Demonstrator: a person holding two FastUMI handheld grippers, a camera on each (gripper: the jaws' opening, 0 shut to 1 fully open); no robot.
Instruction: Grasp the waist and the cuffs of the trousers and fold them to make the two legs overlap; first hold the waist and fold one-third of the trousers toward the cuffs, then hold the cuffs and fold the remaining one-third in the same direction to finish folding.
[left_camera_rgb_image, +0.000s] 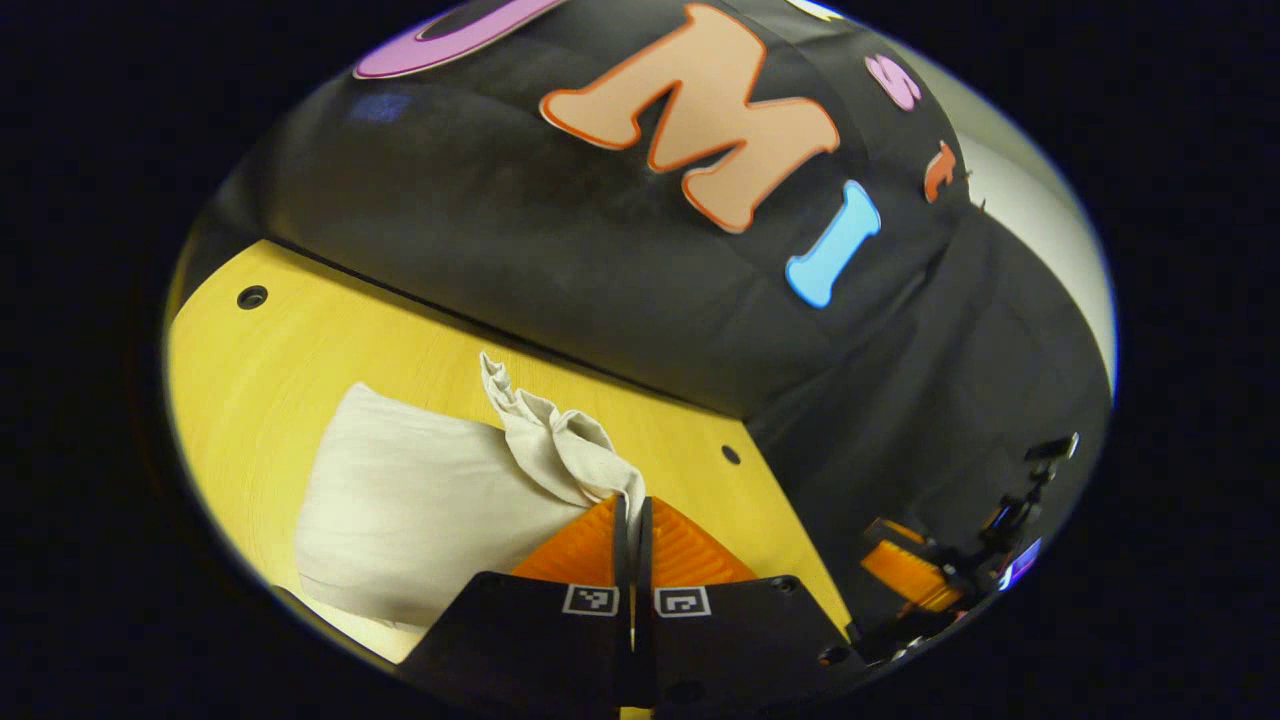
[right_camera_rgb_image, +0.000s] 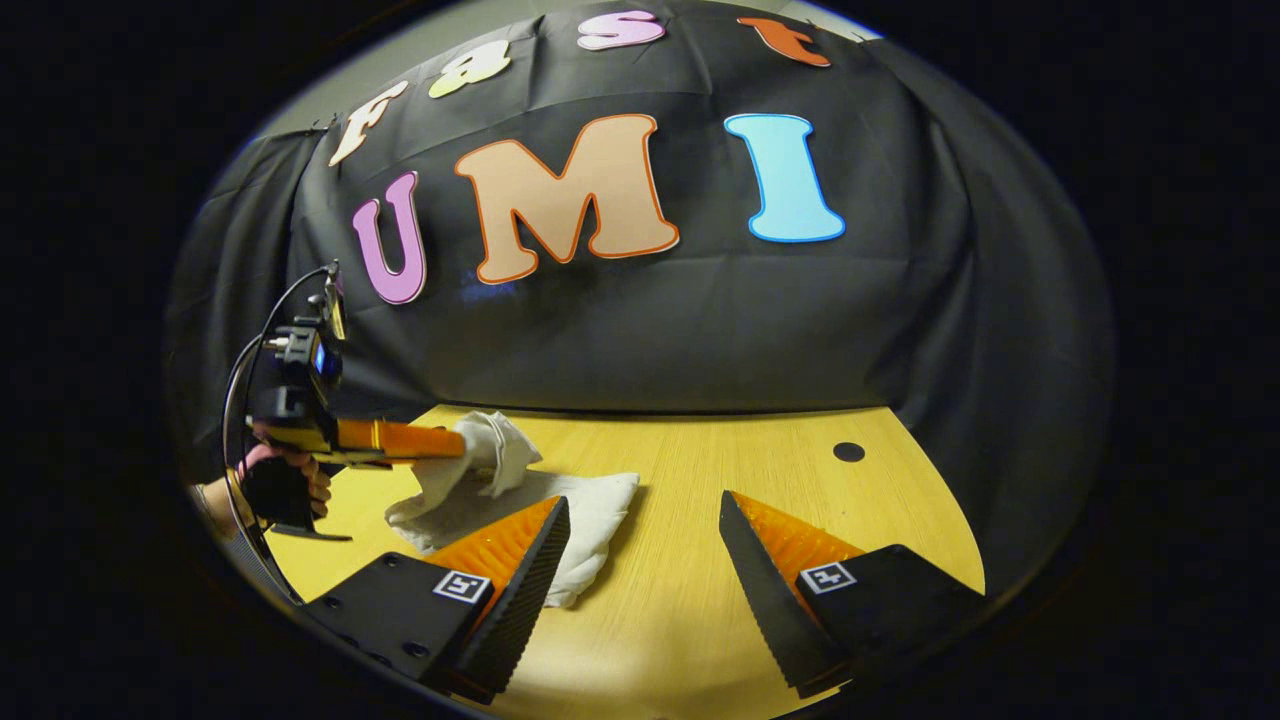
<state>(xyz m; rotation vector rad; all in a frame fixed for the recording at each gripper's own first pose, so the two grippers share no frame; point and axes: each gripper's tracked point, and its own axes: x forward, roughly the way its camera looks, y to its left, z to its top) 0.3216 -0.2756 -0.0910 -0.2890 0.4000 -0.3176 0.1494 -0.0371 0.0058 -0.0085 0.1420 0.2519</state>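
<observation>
The cream trousers (left_camera_rgb_image: 420, 500) lie folded in a compact bundle on the yellow wooden table (left_camera_rgb_image: 250, 380). My left gripper (left_camera_rgb_image: 632, 505) is shut on a bunched corner of the cloth, which stands up in a twisted peak (left_camera_rgb_image: 545, 430) above the bundle. In the right gripper view the trousers (right_camera_rgb_image: 590, 510) lie at left of centre, and the left gripper (right_camera_rgb_image: 455, 442), held by a hand (right_camera_rgb_image: 290, 470), lifts their far edge. My right gripper (right_camera_rgb_image: 645, 510) stands open above the table, just right of the bundle, with nothing between its fingers.
Black cloth walls (right_camera_rgb_image: 700, 320) close the table at the back and right. Small dark holes (right_camera_rgb_image: 848, 451) dot the table top. Bare wood (right_camera_rgb_image: 700, 600) lies in front of and right of the trousers. The other gripper (left_camera_rgb_image: 915, 575) shows at lower right in the left gripper view.
</observation>
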